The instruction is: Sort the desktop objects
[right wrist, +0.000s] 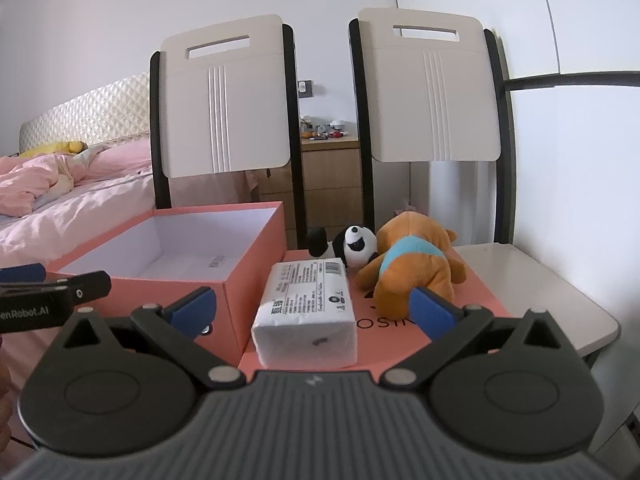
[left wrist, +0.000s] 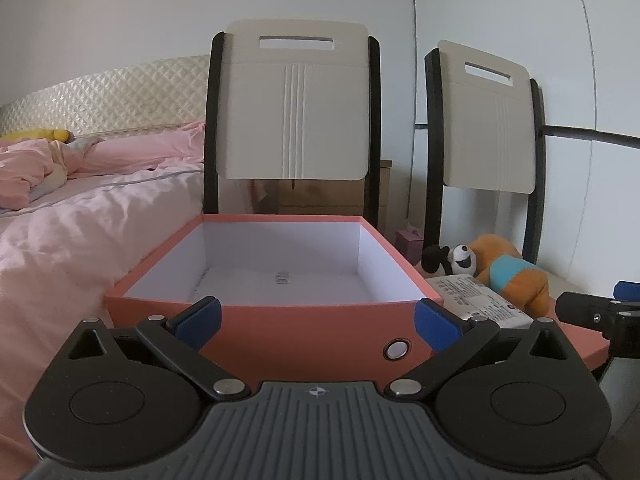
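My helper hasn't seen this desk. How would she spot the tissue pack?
Find the open pink box. Just right of it, on the flat pink lid, lies the tissue pack: a white printed brick, unlike the plush panda and orange plush dog behind it.

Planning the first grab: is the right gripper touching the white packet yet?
Apart. The right wrist view shows the right gripper open, its fingers wide of the white packet.

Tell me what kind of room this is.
Most likely a bedroom: a bed with pink bedding and a quilted headboard, a wooden nightstand, and plush toys near an open pink box.
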The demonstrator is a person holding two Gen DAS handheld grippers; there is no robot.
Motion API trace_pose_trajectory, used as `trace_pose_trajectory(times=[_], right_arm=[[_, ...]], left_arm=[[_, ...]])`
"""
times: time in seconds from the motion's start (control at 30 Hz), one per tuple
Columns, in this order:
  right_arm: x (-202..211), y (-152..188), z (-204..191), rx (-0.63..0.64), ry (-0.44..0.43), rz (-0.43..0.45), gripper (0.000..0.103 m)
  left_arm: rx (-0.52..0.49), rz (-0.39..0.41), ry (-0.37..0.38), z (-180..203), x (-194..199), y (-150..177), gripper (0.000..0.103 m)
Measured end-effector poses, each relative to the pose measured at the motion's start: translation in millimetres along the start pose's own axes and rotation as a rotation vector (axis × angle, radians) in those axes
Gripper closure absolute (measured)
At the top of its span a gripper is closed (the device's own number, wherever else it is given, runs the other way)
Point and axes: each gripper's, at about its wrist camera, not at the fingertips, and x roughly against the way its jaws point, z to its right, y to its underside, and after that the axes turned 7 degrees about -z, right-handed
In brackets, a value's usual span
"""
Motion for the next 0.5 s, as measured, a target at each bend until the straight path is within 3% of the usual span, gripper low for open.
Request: trace_pose_trajectory(times=[0.5], right_arm=[[2.2,3.8,6.7,-0.029,-0.009,0.013,0.000]], left_arm=[[-0.003,0.005,0.021,1.4,1.1,0.5,0.000]])
